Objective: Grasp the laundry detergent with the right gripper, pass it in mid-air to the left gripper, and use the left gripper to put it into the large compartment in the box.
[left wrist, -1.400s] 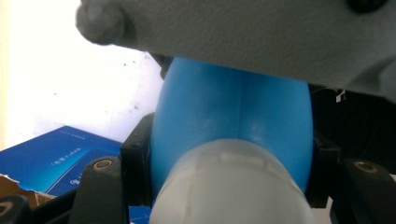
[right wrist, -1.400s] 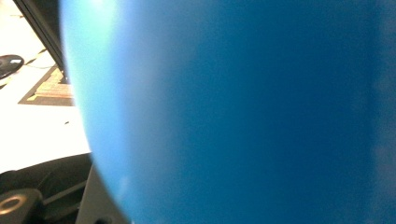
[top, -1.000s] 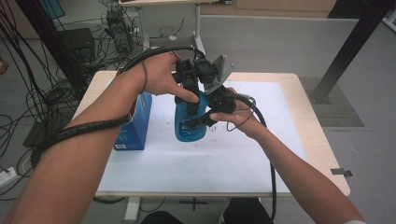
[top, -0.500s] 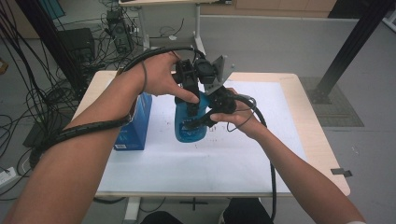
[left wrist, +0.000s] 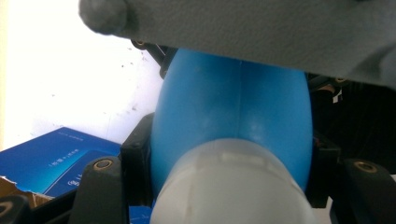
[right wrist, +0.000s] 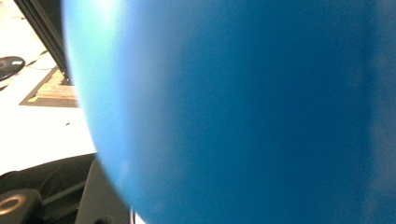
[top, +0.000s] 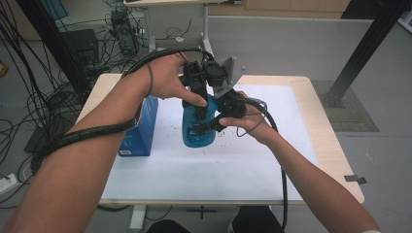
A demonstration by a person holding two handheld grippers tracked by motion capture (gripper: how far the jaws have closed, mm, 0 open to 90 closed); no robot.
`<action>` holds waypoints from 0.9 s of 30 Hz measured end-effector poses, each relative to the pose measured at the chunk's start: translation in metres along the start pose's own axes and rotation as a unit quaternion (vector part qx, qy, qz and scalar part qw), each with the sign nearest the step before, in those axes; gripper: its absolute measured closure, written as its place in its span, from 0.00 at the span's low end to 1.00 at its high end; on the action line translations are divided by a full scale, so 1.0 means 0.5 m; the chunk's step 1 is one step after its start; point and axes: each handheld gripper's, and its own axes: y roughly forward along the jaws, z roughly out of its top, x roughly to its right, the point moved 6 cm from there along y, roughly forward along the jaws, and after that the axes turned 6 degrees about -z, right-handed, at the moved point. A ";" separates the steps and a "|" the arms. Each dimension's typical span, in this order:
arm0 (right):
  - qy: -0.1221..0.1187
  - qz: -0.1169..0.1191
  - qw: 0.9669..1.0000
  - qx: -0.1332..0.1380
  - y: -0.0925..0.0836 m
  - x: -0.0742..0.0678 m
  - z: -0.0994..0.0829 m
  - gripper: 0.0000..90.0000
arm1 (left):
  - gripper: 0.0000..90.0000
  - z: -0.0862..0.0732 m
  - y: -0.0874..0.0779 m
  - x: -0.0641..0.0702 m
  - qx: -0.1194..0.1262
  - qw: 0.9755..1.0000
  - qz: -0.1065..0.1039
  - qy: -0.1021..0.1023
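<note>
A blue plastic bottle point(top: 198, 132) with a whitish cap point(left wrist: 229, 186) is held up over the white mat point(top: 204, 174). My left gripper point(top: 198, 99) comes down from above and is shut on the cap end; in the left gripper view its black jaws press both sides of the neck, and the blue body point(left wrist: 233, 107) stretches away. My right gripper point(top: 219, 116) reaches in from the right and is shut on the bottle's body, whose blue wall point(right wrist: 243, 112) is pressed close to the camera in the right gripper view, with one black finger point(right wrist: 100, 191) at the lower left.
A blue cardboard box point(top: 141, 128) stands on the mat just left of the bottle, also seen as the box point(left wrist: 56, 158). The wooden table point(top: 335, 145) ends close on the right. Cables and equipment lie on the floor behind and to the left.
</note>
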 end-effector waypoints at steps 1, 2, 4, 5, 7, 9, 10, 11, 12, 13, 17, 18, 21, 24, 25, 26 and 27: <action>0.000 0.000 1.000 0.000 0.000 0.000 0.000 0.46 | 0.42 0.000 0.000 0.000 0.001 1.000 0.000 0.000; 0.000 0.001 1.000 0.001 0.000 0.000 0.000 0.46 | 0.42 -0.001 -0.001 0.000 -0.001 1.000 -0.001 0.000; 0.000 0.001 1.000 0.001 0.000 0.000 0.001 0.46 | 0.42 -0.002 -0.001 0.000 -0.001 1.000 0.000 -0.001; 0.000 0.001 1.000 0.001 0.000 0.000 0.001 0.46 | 0.42 -0.002 -0.002 0.000 0.000 1.000 0.000 -0.001; 0.000 0.000 1.000 0.003 0.001 0.000 0.002 0.46 | 0.42 -0.002 -0.003 0.000 -0.001 1.000 0.000 -0.001; 0.000 0.000 1.000 0.004 0.000 0.000 0.002 0.46 | 0.42 -0.002 -0.003 0.000 0.000 1.000 0.001 -0.001; 0.000 0.000 1.000 0.004 0.000 0.000 0.002 0.46 | 0.42 -0.002 -0.004 -0.001 -0.001 1.000 0.000 0.000; 0.000 0.000 1.000 0.005 0.000 0.000 0.003 0.46 | 0.42 -0.002 -0.004 -0.001 0.001 1.000 0.000 -0.001; -0.001 0.000 1.000 0.005 0.000 0.001 0.003 0.46 | 0.42 -0.002 -0.004 0.000 0.002 1.000 0.000 -0.002; -0.001 0.000 1.000 0.005 0.000 0.001 0.003 0.46 | 0.42 -0.002 -0.004 0.000 0.001 1.000 0.000 -0.002; 0.000 0.002 1.000 0.004 0.001 -0.001 0.003 0.46 | 0.42 -0.003 -0.003 0.001 -0.001 1.000 -0.001 -0.001; 0.001 0.003 1.000 0.005 0.001 -0.001 0.003 0.46 | 0.42 -0.003 -0.003 0.001 -0.002 1.000 -0.002 -0.001; 0.000 0.002 1.000 0.006 0.001 -0.001 0.003 0.46 | 0.42 -0.004 -0.004 0.001 0.001 1.000 -0.001 -0.002; -0.001 0.002 1.000 0.008 0.001 -0.001 0.004 0.46 | 0.42 -0.005 -0.005 0.000 0.001 1.000 -0.003 -0.003; 0.000 0.002 1.000 0.008 0.001 -0.001 0.004 0.46 | 0.42 -0.006 -0.005 0.000 0.001 1.000 -0.004 -0.003; 0.000 0.003 1.000 0.007 0.002 -0.002 0.004 0.46 | 0.42 -0.006 -0.005 0.000 0.001 1.000 -0.004 -0.003; -0.001 0.002 1.000 0.008 0.002 -0.002 0.004 0.46 | 0.42 -0.006 -0.005 0.000 0.000 1.000 -0.004 -0.003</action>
